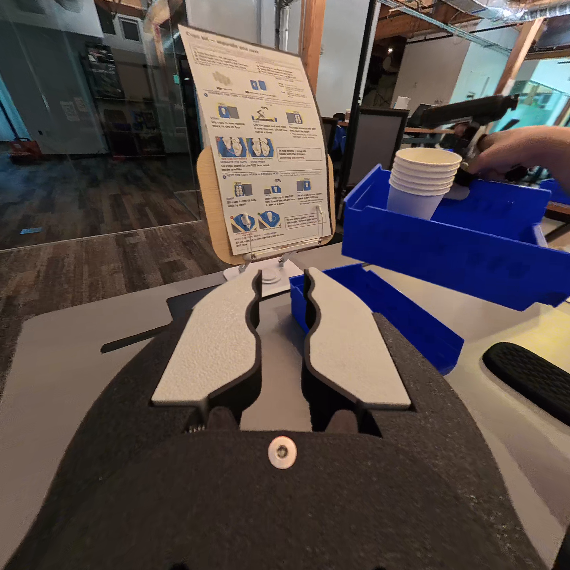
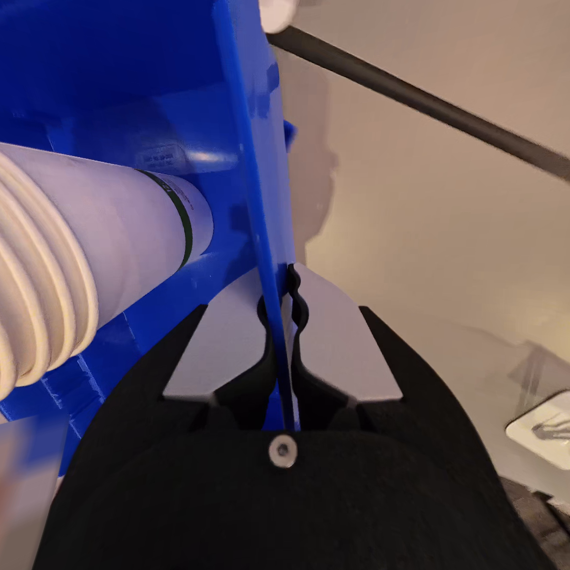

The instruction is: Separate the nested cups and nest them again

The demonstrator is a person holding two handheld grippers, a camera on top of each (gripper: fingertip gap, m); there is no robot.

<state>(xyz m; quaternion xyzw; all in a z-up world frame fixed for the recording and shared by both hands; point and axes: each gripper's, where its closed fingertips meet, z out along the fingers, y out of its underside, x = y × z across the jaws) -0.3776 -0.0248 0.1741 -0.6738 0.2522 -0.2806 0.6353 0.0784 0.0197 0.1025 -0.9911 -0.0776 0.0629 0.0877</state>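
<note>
A stack of several nested white paper cups [image 1: 422,182] stands inside a blue bin [image 1: 456,246] that hangs tilted in the air above the table. My right gripper [image 2: 282,296] is shut on that bin's wall [image 2: 262,216], and the cup stack [image 2: 77,262] shows close at the left in the right wrist view. In the left wrist view the right gripper [image 1: 462,172] and a hand [image 1: 521,151] sit at the bin's far rim. My left gripper [image 1: 282,283] is open and empty above the table, just left of a second blue bin [image 1: 385,320].
An instruction sheet on a wooden stand [image 1: 262,148] rises at the table's far edge. A dark mat [image 1: 185,302] lies on the grey table [image 1: 61,370]. A black armrest [image 1: 530,379] is at the right. A glass wall [image 1: 92,123] is at the left.
</note>
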